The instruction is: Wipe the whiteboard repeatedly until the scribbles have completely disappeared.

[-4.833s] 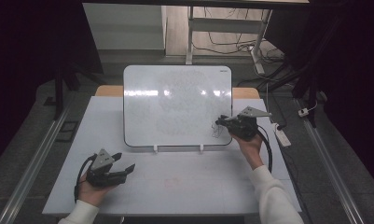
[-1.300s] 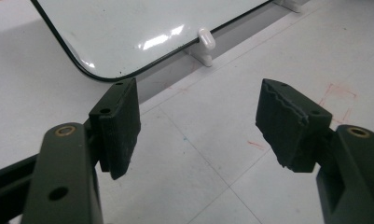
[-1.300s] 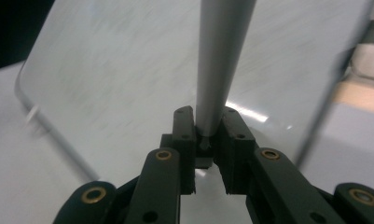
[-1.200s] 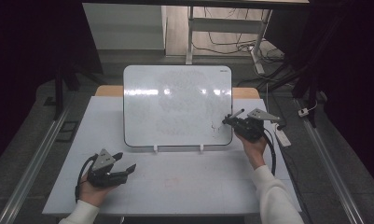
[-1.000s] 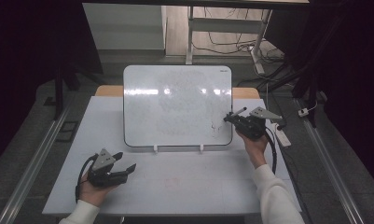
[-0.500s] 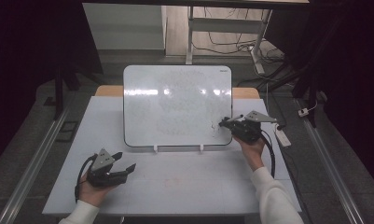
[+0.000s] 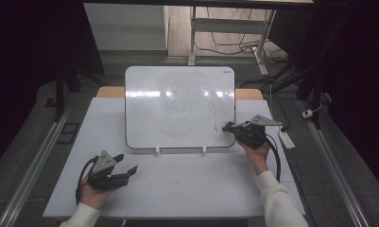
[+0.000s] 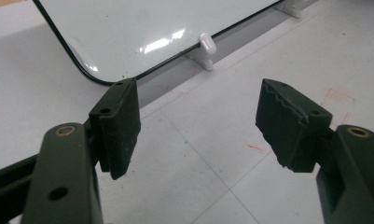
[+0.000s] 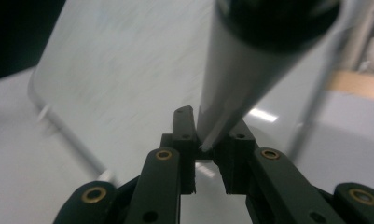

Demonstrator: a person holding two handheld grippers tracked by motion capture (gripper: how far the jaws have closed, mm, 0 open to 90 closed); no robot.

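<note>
— Right gripper (image 9: 208, 154) has its jaws clamped on a marker (image 9: 240, 79); how will that pen handle?

— Light, stiff and smooth-barrelled, I'd judge, so likely to twist; best pinched mid-barrel. Its tip sits at the whiteboard (image 7: 177, 104), near the lower right corner, by a small dark mark.

— And the left gripper (image 8: 198, 126)?

— Jaws apart, holding nothing, resting on the table (image 7: 196, 184) well apart from the board.

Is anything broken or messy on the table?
Nothing is spilled or tipped. The whiteboard stands upright, smudged with faint old marks. The table has small red stains. One pad of the left gripper looks chipped along its edge.
</note>
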